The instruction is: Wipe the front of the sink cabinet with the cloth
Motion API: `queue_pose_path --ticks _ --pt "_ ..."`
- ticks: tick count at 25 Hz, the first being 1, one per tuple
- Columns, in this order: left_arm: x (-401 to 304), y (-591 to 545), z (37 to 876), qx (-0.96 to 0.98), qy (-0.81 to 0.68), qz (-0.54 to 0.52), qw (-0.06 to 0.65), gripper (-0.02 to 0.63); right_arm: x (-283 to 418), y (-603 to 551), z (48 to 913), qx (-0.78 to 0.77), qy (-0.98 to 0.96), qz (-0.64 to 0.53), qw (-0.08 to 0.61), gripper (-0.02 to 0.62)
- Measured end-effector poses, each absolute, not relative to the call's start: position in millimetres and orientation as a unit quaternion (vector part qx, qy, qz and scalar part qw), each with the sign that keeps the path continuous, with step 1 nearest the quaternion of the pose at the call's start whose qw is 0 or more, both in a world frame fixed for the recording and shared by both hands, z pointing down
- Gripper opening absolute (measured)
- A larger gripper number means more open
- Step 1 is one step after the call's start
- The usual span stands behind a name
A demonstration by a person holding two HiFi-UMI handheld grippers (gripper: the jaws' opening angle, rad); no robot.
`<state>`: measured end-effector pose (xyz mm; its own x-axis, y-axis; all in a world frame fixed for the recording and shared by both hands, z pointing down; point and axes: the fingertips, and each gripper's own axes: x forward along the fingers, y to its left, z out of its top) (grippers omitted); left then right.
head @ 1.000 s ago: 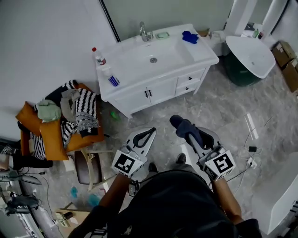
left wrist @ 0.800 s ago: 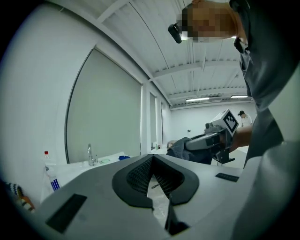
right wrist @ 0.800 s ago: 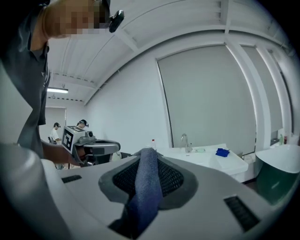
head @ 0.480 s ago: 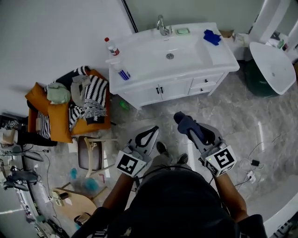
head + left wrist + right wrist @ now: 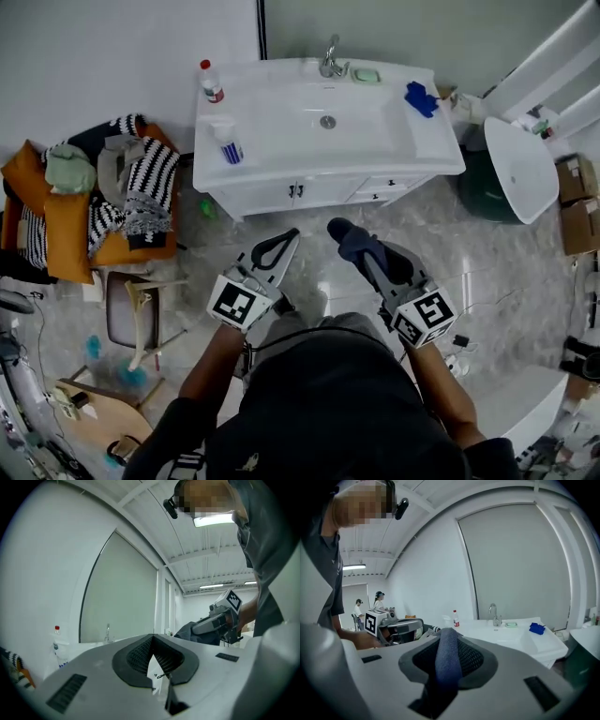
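The white sink cabinet stands against the far wall, its doors and drawers facing me. In the right gripper view the cabinet sits ahead and to the right. My right gripper is shut on a dark blue-grey cloth, which hangs between the jaws, a short way off the cabinet front. My left gripper is shut with nothing in it, level with the right one; in the left gripper view its tips meet. A second, bright blue cloth lies on the countertop.
An orange chair heaped with striped clothes stands left of the cabinet, with a small wooden stool nearer me. A white basin on a green stand is at the right. A bottle and tap are on the counter. Cables lie on the floor.
The view has swung so the cabinet now faces me squarely and sits closer to both grippers. The grippers keep the same pose, and the cloth stays in the right one.
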<state>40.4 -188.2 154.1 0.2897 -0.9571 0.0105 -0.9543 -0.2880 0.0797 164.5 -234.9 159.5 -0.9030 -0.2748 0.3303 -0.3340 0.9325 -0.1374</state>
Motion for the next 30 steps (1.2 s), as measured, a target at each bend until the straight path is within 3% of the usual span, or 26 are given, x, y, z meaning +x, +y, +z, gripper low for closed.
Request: queue_pose_path --ticks 3,9,19,23,30 --pt "22 -196 153 0.797 -0.603 -0.022 0.020 0.005 149 -244 175 0.151 -0.968 0.106 0.170 0.091" --pt "-10 -206 181 0.766 -0.641 -0.006 0.057 0.005 122 -293 227 0.145 -0.961 0.140 0.188 0.091" --pt "-17 -187 239 0.648 -0.752 0.023 0.117 0.005 120 -434 451 0.215 -0.918 0.166 0.290 0.091" --pt "-25 -178 289 0.617 -0.772 -0.028 0.150 0.005 81 -478 542 0.249 -0.906 0.124 0.321 0.091" --pt "-24 -139 383 0.624 -0.753 0.011 0.207 0.005 -9 -457 641 0.256 -0.903 0.135 0.317 0.091"
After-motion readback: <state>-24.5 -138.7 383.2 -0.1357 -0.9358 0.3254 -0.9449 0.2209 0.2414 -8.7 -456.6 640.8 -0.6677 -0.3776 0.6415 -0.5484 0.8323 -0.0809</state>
